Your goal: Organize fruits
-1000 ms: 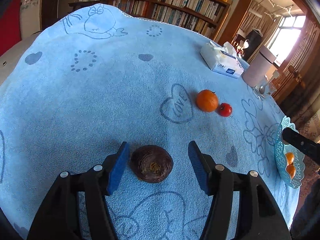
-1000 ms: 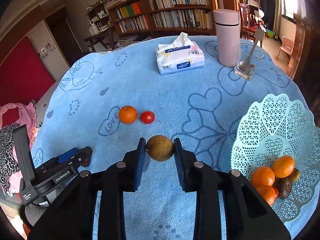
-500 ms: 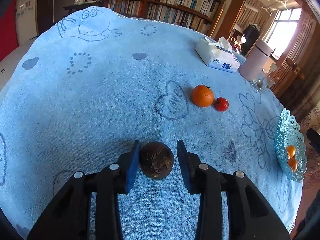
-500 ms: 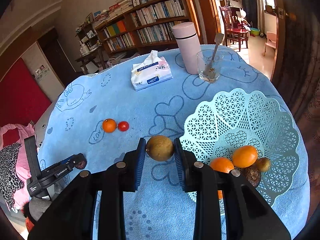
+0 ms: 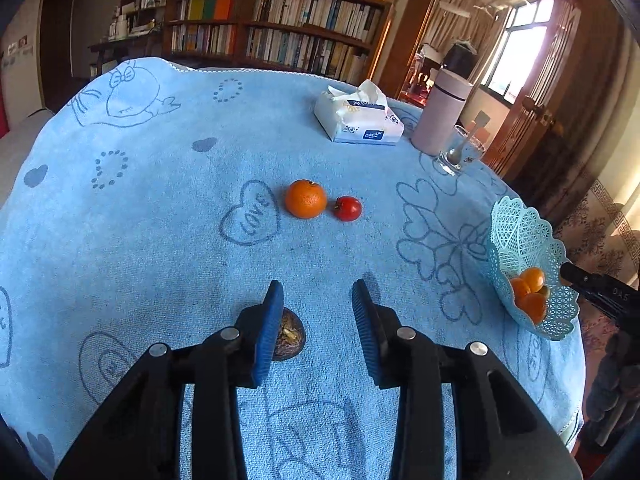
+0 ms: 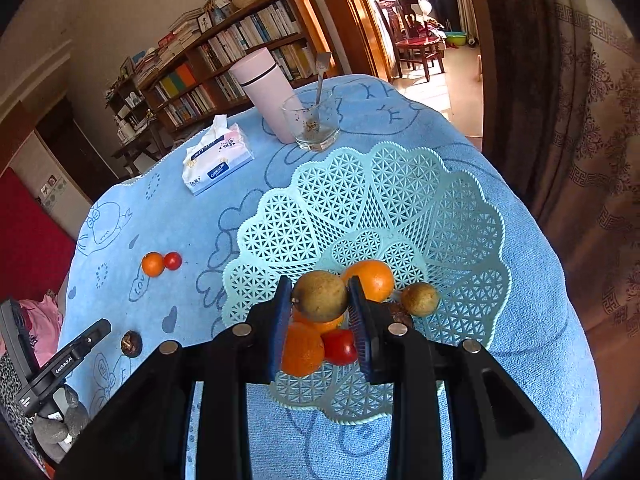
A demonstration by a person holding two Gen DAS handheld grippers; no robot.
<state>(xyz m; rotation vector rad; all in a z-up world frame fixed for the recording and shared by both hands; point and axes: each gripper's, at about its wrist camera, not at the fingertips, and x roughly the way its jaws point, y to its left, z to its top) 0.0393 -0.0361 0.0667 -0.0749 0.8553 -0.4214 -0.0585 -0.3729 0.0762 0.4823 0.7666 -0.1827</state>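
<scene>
My right gripper (image 6: 319, 300) is shut on a yellow-brown round fruit (image 6: 319, 296) and holds it above the pale green lattice basket (image 6: 400, 200). In the basket lie oranges (image 6: 370, 278), a red tomato (image 6: 340, 346) and a small brown fruit (image 6: 420, 299). My left gripper (image 5: 318, 300) is open above the cloth; a dark brown fruit (image 5: 289, 338) lies on the cloth beside its left finger, partly hidden by it. An orange (image 5: 306, 199) and a tomato (image 5: 347, 208) lie mid-table. The basket also shows in the left wrist view (image 5: 520, 236).
A tissue pack (image 5: 358, 122), a pink flask (image 5: 442, 114) and a glass with a spoon (image 5: 460, 156) stand at the table's far side. The round table has a blue cloth (image 5: 160, 200). Bookshelves stand behind.
My right gripper carried the yellow-brown fruit from beside the basket to above it. My left gripper opened wider and lifted; the dark fruit stays on the cloth.
</scene>
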